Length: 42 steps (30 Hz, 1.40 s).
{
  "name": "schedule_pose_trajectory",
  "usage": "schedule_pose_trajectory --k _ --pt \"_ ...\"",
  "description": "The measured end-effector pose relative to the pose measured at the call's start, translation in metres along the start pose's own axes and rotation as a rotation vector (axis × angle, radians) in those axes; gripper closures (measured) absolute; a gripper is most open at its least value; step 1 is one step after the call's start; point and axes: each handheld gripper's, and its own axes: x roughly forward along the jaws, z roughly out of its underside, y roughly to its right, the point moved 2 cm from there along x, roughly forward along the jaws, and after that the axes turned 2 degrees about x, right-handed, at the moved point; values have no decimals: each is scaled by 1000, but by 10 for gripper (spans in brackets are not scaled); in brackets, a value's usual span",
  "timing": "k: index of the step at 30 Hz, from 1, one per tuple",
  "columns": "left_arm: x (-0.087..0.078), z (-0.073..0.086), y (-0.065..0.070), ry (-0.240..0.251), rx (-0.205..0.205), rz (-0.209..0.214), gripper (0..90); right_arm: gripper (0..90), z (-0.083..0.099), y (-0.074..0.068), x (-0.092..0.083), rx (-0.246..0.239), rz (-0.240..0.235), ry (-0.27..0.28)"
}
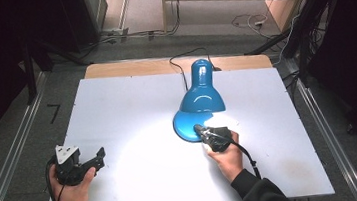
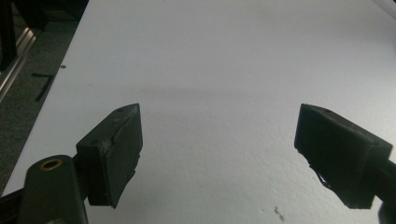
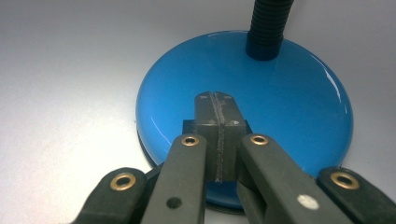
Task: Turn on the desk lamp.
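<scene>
Jaws of the right gripper (image 3: 215, 100) are pressing flat together, tips resting on the blue lamp base (image 3: 289, 98), likely pushing a switch there. Lamp (image 1: 201, 95) is standing mid-table, glowing downward, its shade leaning over the base. Left gripper (image 2: 217, 154) is idling with jaws spread over bare white table (image 1: 132, 110), holding nothing, kept clear of the work.

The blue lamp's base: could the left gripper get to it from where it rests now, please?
Probably yes. The left gripper sits open at the table's near left, and bare white table lies between it and the lamp base. The right gripper, shut, rests on the base's near side, so that part is taken.
</scene>
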Motion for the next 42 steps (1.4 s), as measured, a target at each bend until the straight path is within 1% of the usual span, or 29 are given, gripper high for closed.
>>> schedule_pose_trajectory --k 3,5,9,12,13,17,22,24,25,28,31,34,42 --pt "0 0 0 -3 1 -1 161 875 -1 3 0 20 -23 -6" --pt "1 0 0 -2 2 -1 161 863 -2 4 -1 42 -55 -16" --pt "1 0 0 -3 2 -1 161 836 -4 4 -3 43 -78 -10" --pt "1 0 0 -3 2 -1 161 794 -8 3 -7 46 -87 4" --pt "1 0 0 -2 1 0 161 762 -9 3 -9 51 -94 8" --pt "0 0 -1 0 0 0 161 550 -12 5 -13 73 -111 20" --pt "1 0 -1 -3 1 0 161 389 -14 8 -16 80 -116 21" --pt "0 0 0 -2 1 1 161 288 -14 9 -16 88 -131 9" --pt "0 0 -1 -1 -1 2 161 260 -13 9 -17 88 -128 5" --pt "0 0 -1 -2 -2 1 161 213 -13 10 -19 66 -128 -3" --pt "-1 0 -1 0 -2 0 161 198 -13 12 -24 58 -124 -3" --pt "-1 0 -1 0 -2 0 161 196 -13 15 -27 56 -128 -4" --pt "-2 0 -2 0 -3 -1 161 179 -8 27 -37 58 -112 -22"
